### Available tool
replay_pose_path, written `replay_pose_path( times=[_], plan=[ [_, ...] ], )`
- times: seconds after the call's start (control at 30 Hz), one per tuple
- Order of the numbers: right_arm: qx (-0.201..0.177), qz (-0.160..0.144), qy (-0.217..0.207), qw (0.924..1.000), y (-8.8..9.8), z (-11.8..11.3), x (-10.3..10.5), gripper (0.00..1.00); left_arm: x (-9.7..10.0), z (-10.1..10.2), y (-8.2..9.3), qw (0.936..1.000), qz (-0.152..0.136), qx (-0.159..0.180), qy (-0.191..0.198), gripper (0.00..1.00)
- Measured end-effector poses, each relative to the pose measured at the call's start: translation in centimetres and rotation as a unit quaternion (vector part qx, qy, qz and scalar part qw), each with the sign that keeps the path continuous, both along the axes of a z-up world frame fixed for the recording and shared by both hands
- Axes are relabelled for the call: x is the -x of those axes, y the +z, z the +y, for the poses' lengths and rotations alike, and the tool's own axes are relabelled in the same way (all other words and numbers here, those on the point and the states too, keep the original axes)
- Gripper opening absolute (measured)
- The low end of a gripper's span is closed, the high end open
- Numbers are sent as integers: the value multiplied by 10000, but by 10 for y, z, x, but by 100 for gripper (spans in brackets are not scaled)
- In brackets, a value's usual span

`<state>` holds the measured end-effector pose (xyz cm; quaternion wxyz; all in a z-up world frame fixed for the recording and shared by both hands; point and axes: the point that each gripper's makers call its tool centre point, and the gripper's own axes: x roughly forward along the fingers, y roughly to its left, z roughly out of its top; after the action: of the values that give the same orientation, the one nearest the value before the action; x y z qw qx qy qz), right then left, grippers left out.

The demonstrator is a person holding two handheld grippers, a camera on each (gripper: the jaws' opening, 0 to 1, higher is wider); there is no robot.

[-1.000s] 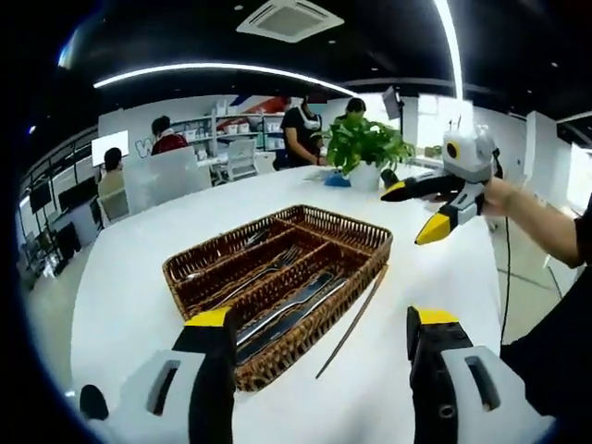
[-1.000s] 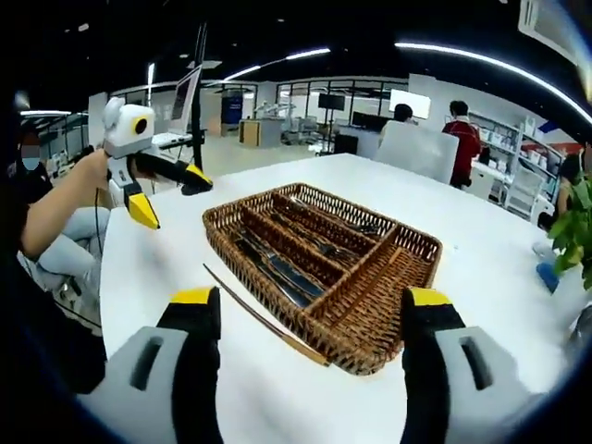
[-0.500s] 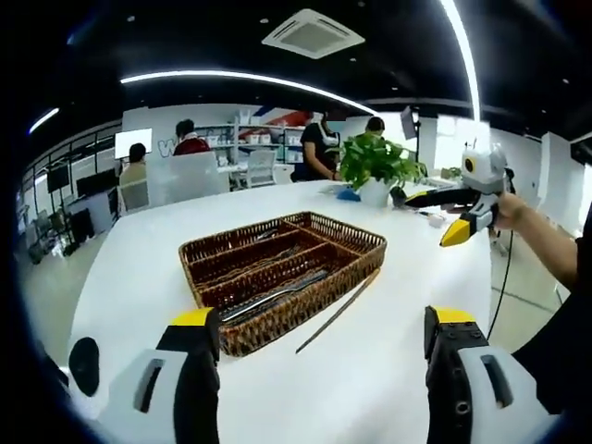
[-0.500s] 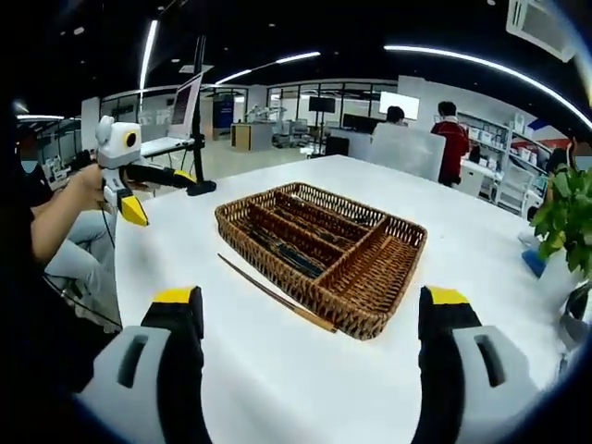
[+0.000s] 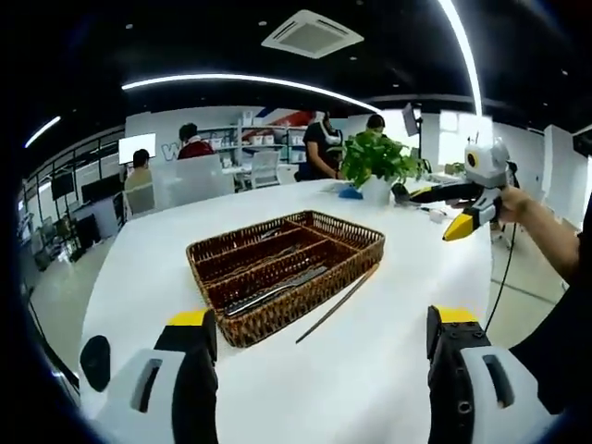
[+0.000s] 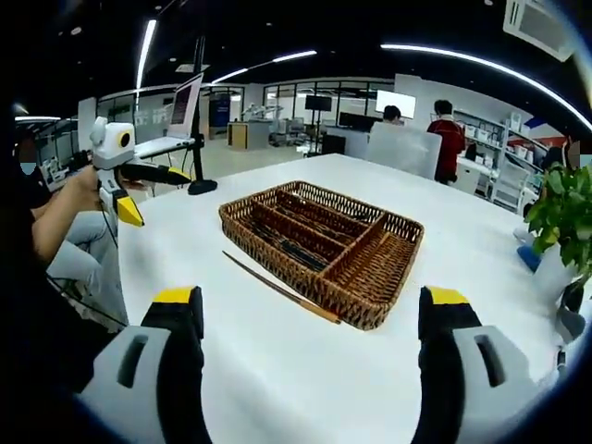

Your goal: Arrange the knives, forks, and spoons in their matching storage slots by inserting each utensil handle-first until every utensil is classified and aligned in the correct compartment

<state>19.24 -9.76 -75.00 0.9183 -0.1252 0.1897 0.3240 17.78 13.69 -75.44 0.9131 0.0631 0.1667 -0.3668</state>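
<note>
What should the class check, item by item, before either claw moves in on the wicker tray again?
1. Left claw open and holding nothing: ok.
2. Right claw open and holding nothing: ok.
3. Tray flat on the table, within both views: ok.
4. Cutlery lying inside the tray's long slots: ok.
5. Each piece in its matching slot, handle-first: cannot tell, too small.
6. Nothing left outside the tray: not ok, a thin brown stick lies on the table along one tray side.

Potted plant [image 5: 375, 163] & thin stick [image 5: 337, 303] on white table [image 5: 388, 324].
</note>
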Motion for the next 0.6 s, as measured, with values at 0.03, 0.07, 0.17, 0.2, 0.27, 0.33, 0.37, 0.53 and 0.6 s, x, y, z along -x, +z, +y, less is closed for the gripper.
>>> replay_pose_path(
  times=[0.03,0.07,0.17,0.2,0.27,0.33,0.37,0.53,0.6],
  plan=[
    [-6,6,-3,10000,0,0,0,100,1,-1,0,10000,0,-41,-50,92],
    [-14,-2,-8,10000,1,0,1,99,2,-4,0,9999,55,-42,-135,92],
    [18,-6,-21,10000,1,0,1,98,0,-8,0,9995,93,-155,-252,85],
    [25,-10,-23,10000,1,0,1,98,0,-9,0,9995,80,-178,-260,83],
    [14,-1,-26,10000,1,1,2,98,0,-16,2,9991,-6,-194,-374,81],
    [11,1,-14,10000,1,2,3,98,-1,-24,-1,9987,47,-223,-460,79],
    [12,1,-1,10000,1,4,3,98,-1,-27,-3,9984,68,-284,-493,77],
    [65,7,-4,10000,1,3,4,96,-6,-43,-17,9957,241,-503,-740,65],
    [87,12,11,10000,0,4,6,95,-12,-49,-26,9939,312,-643,-838,58]
  ],
)
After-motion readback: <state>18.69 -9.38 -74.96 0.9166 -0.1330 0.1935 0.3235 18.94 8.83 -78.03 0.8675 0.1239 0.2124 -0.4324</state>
